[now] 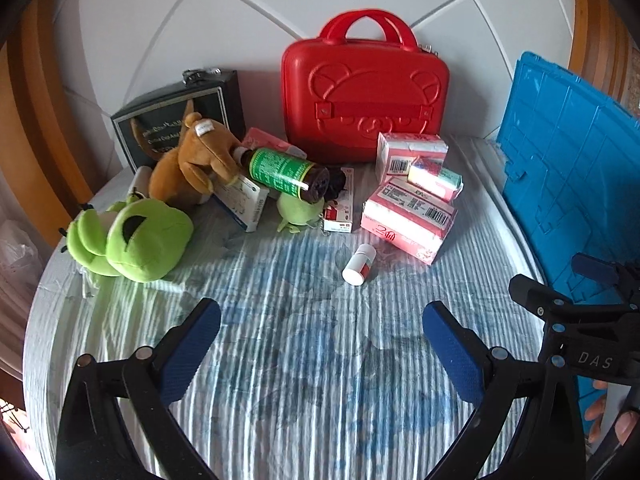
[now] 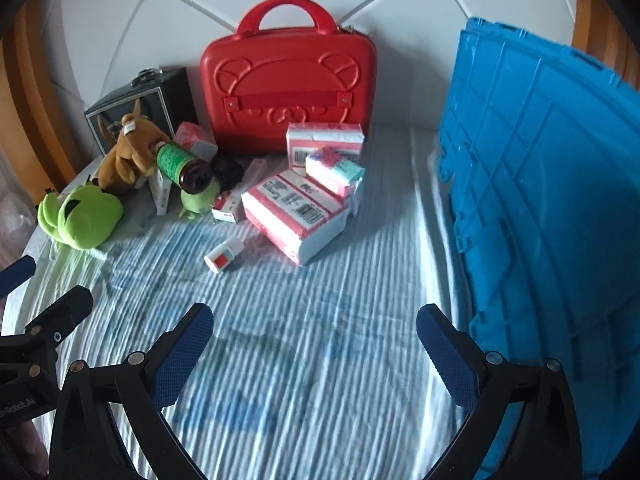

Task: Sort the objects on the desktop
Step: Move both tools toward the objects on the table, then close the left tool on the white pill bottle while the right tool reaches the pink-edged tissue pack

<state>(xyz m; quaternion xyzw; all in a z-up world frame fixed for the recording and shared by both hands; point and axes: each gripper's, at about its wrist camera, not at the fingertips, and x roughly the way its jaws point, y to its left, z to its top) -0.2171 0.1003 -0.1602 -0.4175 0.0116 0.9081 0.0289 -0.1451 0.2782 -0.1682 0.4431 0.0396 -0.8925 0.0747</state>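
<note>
Landmark: red case [image 1: 365, 92], upright against the white panelled wall [image 1: 248, 20], embossed bear face, two handles.

Objects in front of case: pink tissue packs [image 1: 408, 216] stacked, barcodes showing, print unreadable. Small white vial [image 1: 359, 264] lying alone, nearer the cameras than the packs. Left of case: brown bottle [image 1: 286, 172] with green label, on its side, text too small to read; brown plush [image 1: 196, 156]; green frog plush [image 1: 132, 240]; black box [image 1: 180, 116] with gold lettering, illegible.

Right of case: blue crate [image 2: 540, 200], ribbed wall.

Surface [image 1: 304, 360]: blue-and-white striped cloth, wrinkled.

Left gripper [image 1: 321, 340]: jaws wide, empty. Right gripper [image 2: 315, 344]: jaws wide, empty; its body reads "DAS" in the left view.
</note>
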